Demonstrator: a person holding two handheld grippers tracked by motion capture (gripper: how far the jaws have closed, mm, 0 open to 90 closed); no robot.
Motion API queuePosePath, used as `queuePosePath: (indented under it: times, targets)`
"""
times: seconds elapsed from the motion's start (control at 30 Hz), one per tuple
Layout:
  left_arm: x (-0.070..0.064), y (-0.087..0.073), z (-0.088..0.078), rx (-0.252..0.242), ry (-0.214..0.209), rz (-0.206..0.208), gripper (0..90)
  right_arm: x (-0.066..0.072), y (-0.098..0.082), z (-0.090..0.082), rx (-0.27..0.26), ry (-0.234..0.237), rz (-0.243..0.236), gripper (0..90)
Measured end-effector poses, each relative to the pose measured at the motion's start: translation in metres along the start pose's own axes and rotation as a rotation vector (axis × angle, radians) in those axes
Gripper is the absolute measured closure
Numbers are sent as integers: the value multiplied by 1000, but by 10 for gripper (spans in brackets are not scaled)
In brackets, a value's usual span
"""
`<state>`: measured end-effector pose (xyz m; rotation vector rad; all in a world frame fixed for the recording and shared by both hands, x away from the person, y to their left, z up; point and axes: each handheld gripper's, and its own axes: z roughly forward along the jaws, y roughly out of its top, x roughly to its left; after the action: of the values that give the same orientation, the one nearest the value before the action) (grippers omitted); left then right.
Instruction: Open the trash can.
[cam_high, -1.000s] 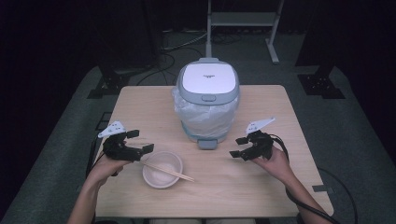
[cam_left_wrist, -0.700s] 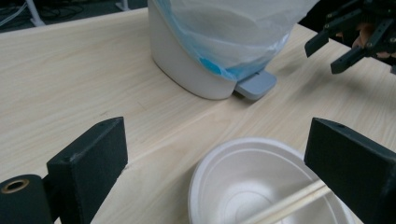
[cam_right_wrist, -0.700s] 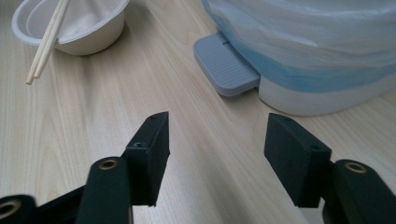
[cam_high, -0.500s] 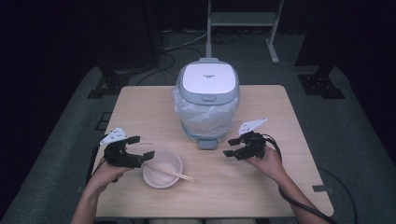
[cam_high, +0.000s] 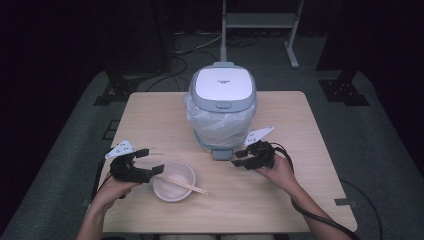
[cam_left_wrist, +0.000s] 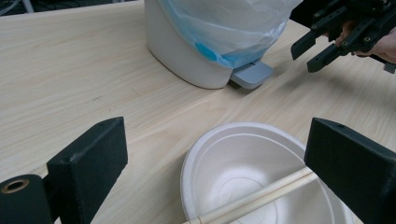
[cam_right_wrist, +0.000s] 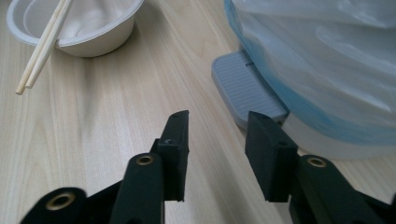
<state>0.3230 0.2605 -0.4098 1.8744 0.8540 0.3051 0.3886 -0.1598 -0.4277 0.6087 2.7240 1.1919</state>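
Setting, high view: dark room with black stands around a pale wooden bench (cam_high: 300, 200); a white pedal bin (cam_high: 222, 112) with a plastic liner stands at the centre, its grey pedal (cam_high: 221, 153) facing the person.
High view, right side: right tongs (cam_high: 241, 159) sit just right of the pedal, near but apart; their jaws have just been closing with nothing between them.
High view, lower left: left tongs (cam_high: 150, 160) are spread beside a white disposable bowl (cam_high: 173, 181) with chopsticks (cam_high: 181, 185) laid across it.
Left gripper view: bowl (cam_left_wrist: 254, 172) lies low and centre between wide jaws, not gripped; the chopsticks (cam_left_wrist: 261, 195) pass close to the right jaw. Risk: a closing jaw could knock the sticks so they roll off, or tip the light bowl.
Right gripper view: pedal (cam_right_wrist: 245, 88) lies ahead at centre, just beyond half-closed, empty jaws; the liner (cam_right_wrist: 327, 51) bulges at upper right. Risk: a jaw could snag the liner, or push the pedal off-centre so the bin slides.
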Motion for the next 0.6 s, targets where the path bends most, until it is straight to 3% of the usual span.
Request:
queuePosePath:
  times: [0.6]
  targets:
    - [0, -3, -2, 0, -6, 1, 53, 1, 23, 18, 36, -5, -105, 798]
